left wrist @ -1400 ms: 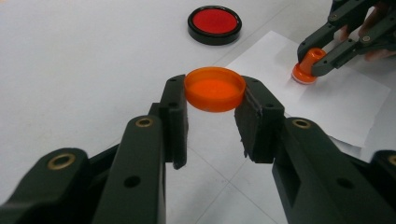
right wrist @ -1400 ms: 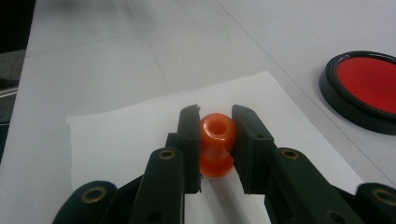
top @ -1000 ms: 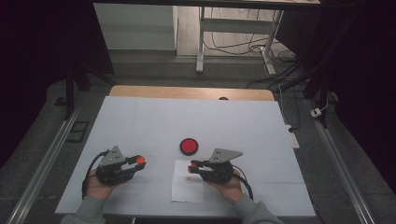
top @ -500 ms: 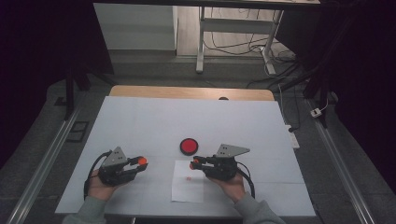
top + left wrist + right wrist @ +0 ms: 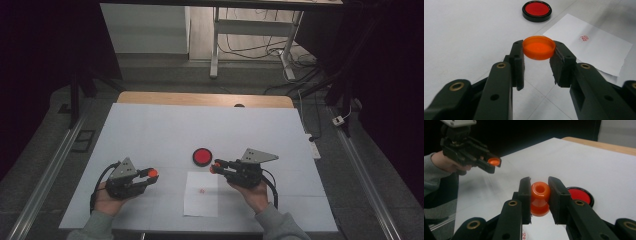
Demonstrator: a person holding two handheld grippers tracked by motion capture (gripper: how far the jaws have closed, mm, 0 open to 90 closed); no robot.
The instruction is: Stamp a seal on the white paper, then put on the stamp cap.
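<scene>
Two tools, each holding a part. Our right tool is clenched on the orange stamp, gripped across its waist; its long axis runs away from the jaws, hollow end pointing up and out in the right gripper view. Our left tool grips the orange cap by its rim, open side up. The cap lies well to the left of the stamp, both above the table. Between them lies the stamped paper, with the red ink pad just beyond. We judge capping comes next: the two must meet along one axis.

red mark on paper: too small to read | stamp base: behind jaws
</scene>
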